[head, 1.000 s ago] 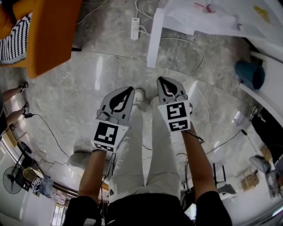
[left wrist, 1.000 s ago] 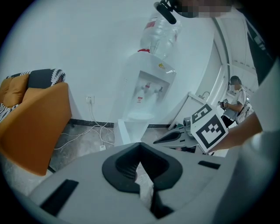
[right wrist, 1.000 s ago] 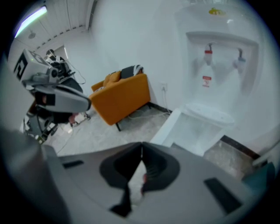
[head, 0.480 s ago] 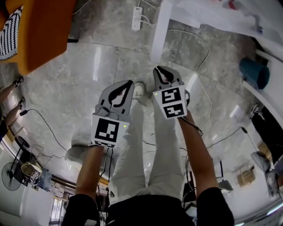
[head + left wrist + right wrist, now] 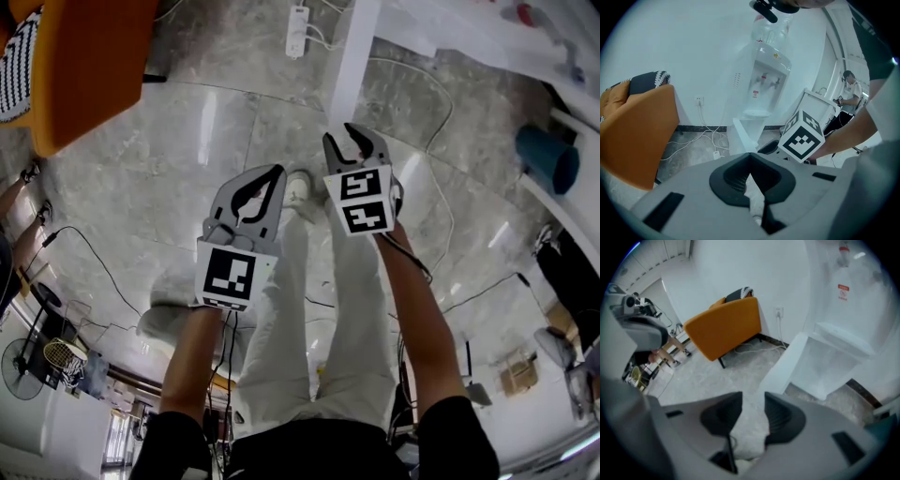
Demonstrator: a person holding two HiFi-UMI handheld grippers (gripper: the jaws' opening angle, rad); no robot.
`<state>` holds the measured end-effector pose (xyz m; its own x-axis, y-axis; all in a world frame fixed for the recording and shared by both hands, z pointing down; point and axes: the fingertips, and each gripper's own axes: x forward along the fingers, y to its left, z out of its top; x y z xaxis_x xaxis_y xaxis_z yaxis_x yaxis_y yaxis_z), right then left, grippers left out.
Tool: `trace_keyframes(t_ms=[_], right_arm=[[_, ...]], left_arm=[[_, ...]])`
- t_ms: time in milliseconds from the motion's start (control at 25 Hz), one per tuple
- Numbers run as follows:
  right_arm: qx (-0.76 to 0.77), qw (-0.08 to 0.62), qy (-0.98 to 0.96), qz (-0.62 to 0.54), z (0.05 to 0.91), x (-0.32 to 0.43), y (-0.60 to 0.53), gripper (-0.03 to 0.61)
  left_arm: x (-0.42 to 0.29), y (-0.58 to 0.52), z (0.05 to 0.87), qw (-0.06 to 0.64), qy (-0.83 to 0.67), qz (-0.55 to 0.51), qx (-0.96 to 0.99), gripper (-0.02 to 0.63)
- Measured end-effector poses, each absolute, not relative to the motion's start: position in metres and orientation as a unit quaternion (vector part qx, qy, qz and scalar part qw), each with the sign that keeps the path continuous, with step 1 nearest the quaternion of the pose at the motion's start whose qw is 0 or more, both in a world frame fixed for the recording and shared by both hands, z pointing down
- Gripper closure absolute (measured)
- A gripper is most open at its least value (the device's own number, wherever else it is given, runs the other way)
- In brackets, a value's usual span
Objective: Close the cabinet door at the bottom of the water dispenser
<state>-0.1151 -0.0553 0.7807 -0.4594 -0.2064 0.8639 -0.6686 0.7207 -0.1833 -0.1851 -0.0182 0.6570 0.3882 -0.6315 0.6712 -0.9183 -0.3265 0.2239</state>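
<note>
1. Looking down in the head view, you are holding the left gripper (image 5: 277,171) pressed together; the right gripper (image 5: 355,131) jaws have just been opening, empty.
2. Left gripper view: the cabinet door (image 5: 740,136) is hanging open below the water dispenser (image 5: 766,79).
3. Right gripper view: your spread jaws are risking straddling the door's thin edge.

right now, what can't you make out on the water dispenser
- White plastic water dispenser: top of its clear bottle hidden by a dark object, left gripper view.
- Cabinet behind its open white door: glare-washed, right gripper view.
- Red label: too blurred to read, same view.
</note>
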Motion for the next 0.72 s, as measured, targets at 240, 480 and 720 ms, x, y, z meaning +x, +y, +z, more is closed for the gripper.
trace_keyframes(t_ms=[240,480,720], right_arm=[[0.295,0.456,-0.806,0.234,0.791,-0.121,-0.060,0.391],[0.314,0.469,-0.794,0.225,0.801,-0.116,-0.061,0.391],[0.327,0.472,-0.790,0.218,0.804,-0.115,-0.062,0.391]], left_arm=[[-0.192,-0.010,0.661,0.314,-0.505,0.243,0.766,0.607],[-0.193,-0.007,0.666,0.308,-0.506,0.245,0.767,0.607],[-0.198,-0.005,0.671,0.312,-0.508,0.242,0.765,0.607]])
